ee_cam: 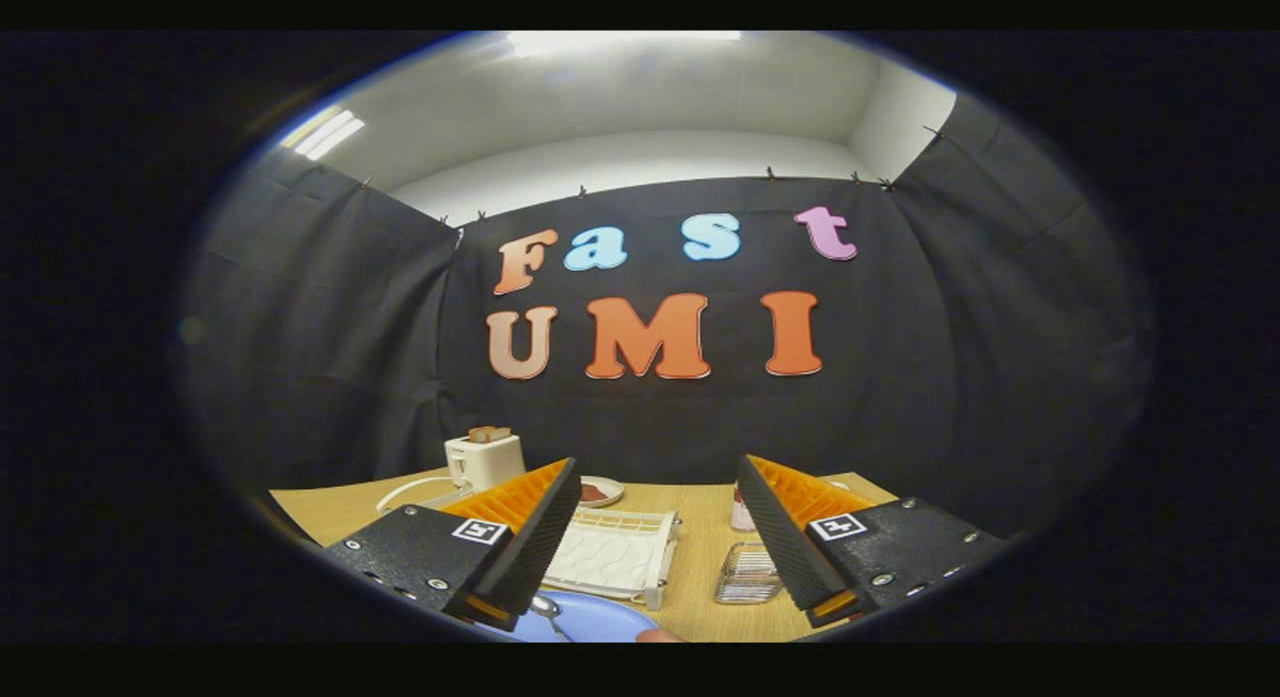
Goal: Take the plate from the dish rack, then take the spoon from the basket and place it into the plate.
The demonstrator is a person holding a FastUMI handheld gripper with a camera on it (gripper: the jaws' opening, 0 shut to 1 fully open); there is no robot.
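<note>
Hovering above the wooden table (700,547) with the gripper (655,532) spread wide and nothing between its two fingers. Down by the tip of the left finger (520,552), a blue plate (600,622) flat on the table, with the spoon (548,609) lying in it — bowl end just beside that fingertip. Just beyond the plate, between the fingers, a white dish rack (615,552), its tray bare of dishes. Near the right finger (785,542), a small clear wire basket (747,574) on the wood, and past it a small bottle (742,512) partly hidden by the finger. Farther back on the left, a white toaster (484,460) with toast poking from the slot; beside it — nearer the middle — a small plate (600,492) holding something reddish.
</note>
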